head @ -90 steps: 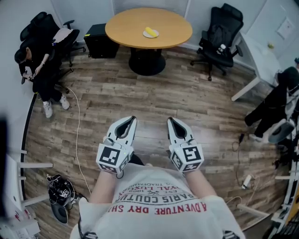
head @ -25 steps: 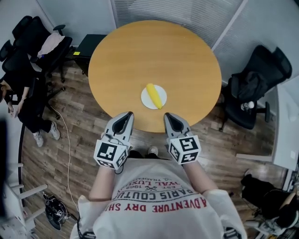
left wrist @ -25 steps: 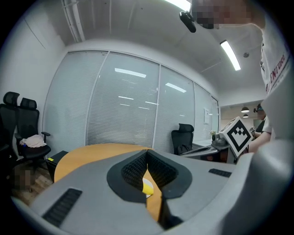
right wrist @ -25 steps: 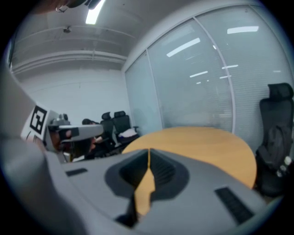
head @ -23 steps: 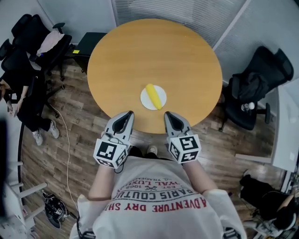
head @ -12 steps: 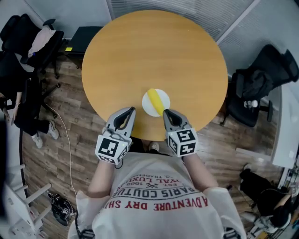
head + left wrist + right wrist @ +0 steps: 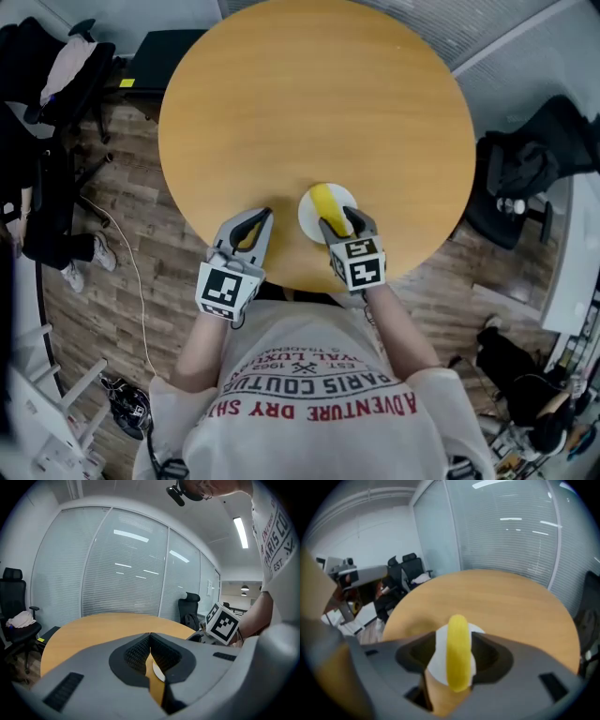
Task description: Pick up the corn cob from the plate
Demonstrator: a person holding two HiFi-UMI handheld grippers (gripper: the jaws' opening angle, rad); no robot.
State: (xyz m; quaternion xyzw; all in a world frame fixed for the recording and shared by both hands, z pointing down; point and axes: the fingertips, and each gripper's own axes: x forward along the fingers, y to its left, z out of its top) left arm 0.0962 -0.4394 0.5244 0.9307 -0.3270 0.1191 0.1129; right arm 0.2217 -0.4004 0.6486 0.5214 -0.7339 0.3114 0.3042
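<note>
A yellow corn cob lies on a small white plate near the front edge of the round wooden table. My right gripper points steeply down at it. Its jaws are opening, and the cob lies lengthwise between them with bare plate showing on each side, so the pads do not press on it. My left gripper hovers over the table edge to the left of the plate, shut and empty. In the left gripper view its tips meet.
Black office chairs stand right and left of the table. A black box sits on the floor behind it, and a cable runs across the wood floor. A white desk is at the right.
Both grippers came forward and down over the table's front edge. The right one tipped down over the plate, and its jaws went from shut to spread around the cob.
</note>
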